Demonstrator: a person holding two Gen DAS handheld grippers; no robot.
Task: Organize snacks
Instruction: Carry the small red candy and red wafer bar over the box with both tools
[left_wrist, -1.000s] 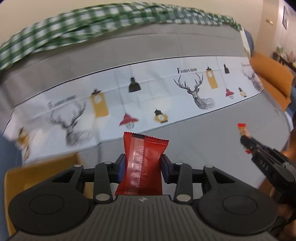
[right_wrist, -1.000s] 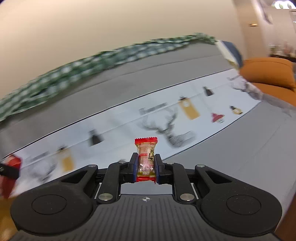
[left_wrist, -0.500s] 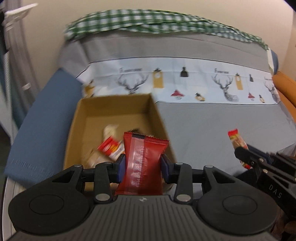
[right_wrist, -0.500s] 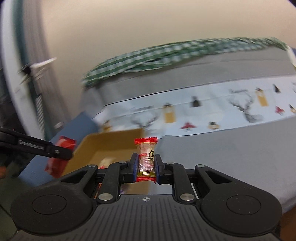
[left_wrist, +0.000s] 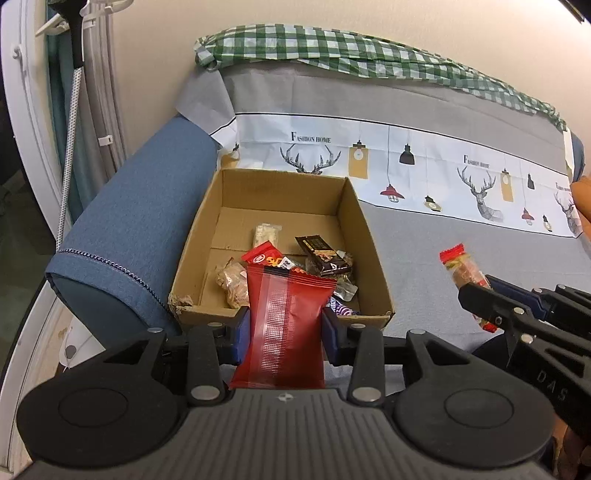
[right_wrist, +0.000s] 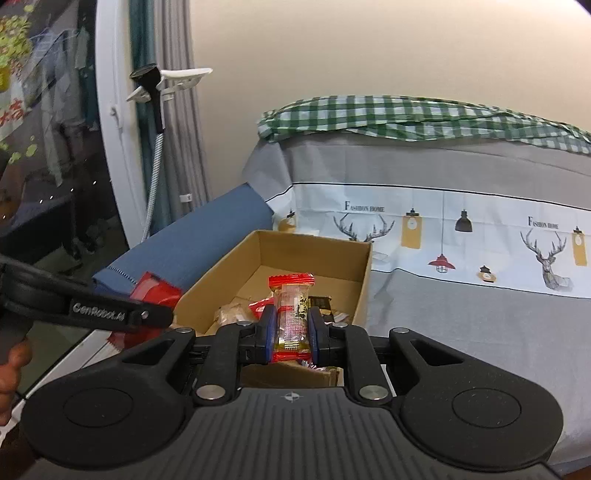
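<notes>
My left gripper (left_wrist: 286, 326) is shut on a dark red snack packet (left_wrist: 286, 325), held upright just in front of the near wall of an open cardboard box (left_wrist: 369, 254). Several wrapped snacks (left_wrist: 321, 254) lie inside the box. My right gripper (right_wrist: 291, 328) is shut on a small clear candy with red ends (right_wrist: 291, 314), close to the same box (right_wrist: 364, 280). In the left wrist view that candy (left_wrist: 461, 267) and the right gripper (left_wrist: 480, 295) sit to the right of the box. In the right wrist view the left gripper (right_wrist: 155, 314) and its red packet (right_wrist: 155, 291) show at the left.
The box rests on a grey sofa cover (left_wrist: 461, 221) with a white deer-and-lamp printed band (left_wrist: 424, 166). A blue armrest (left_wrist: 140, 221) borders the box on the left. A green checked cloth (left_wrist: 332, 48) tops the backrest. A curtain and a white door frame (right_wrist: 114, 129) stand at far left.
Both grippers have swung left along the sofa with their snacks still gripped. The cardboard box and blue armrest have come into view, and the box now lies right in front of both.
</notes>
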